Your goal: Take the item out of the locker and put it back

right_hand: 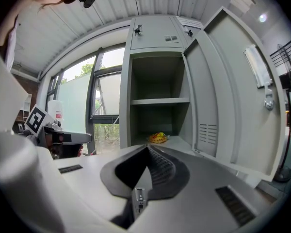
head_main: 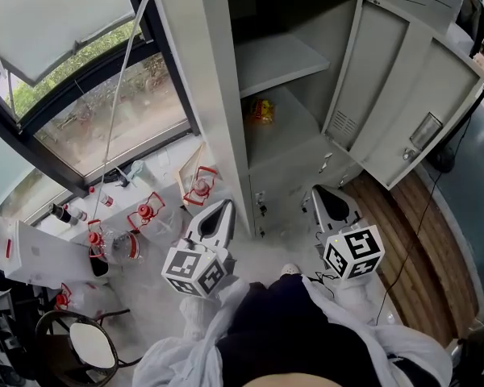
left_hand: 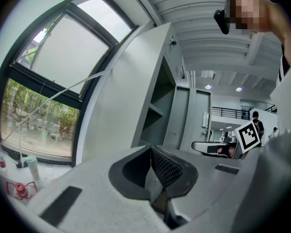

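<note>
Though open, grey locker by window, yellow item on lower shelf.

Grey locker — yellow-red item

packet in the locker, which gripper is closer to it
Right, narrowly, as far as I can judge. The right gripper points straight into the open locker at the packet. The left gripper sits further left, level with the locker's side wall.

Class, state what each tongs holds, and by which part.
Nothing: the left tongs and right tongs are shut, empty. The packet lies in the locker.
</note>
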Available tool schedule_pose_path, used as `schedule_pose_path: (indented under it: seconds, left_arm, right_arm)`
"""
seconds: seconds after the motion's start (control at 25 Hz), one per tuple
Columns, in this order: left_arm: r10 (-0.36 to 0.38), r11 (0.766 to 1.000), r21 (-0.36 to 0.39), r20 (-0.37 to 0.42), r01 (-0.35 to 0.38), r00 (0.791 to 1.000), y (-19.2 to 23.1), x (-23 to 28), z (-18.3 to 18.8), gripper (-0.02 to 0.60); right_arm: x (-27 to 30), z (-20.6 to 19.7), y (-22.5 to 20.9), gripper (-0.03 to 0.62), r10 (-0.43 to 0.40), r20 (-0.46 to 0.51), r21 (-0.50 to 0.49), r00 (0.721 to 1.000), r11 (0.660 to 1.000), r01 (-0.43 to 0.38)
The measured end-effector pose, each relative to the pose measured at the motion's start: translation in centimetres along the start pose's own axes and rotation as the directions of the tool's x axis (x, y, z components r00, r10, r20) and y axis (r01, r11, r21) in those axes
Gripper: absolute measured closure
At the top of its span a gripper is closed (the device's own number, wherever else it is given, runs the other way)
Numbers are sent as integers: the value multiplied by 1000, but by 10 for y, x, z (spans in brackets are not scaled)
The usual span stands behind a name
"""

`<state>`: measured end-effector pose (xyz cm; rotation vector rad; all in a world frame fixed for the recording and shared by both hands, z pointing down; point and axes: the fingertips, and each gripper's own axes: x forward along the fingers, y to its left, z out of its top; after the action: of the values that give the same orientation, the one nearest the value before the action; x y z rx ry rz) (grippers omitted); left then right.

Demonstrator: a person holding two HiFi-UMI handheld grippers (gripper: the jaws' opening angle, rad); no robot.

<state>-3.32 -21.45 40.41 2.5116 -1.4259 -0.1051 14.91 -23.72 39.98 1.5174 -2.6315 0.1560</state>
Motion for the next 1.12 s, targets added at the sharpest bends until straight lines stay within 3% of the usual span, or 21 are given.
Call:
schedule_pose_path:
  seconds: [1.12]
  left_arm:
    - [7, 1000, 2, 6, -7, 1000, -2, -13, -2, 574]
  right_arm:
    - [-7, -4, 11, 595, 2, -4, 3, 1000, 1000, -2]
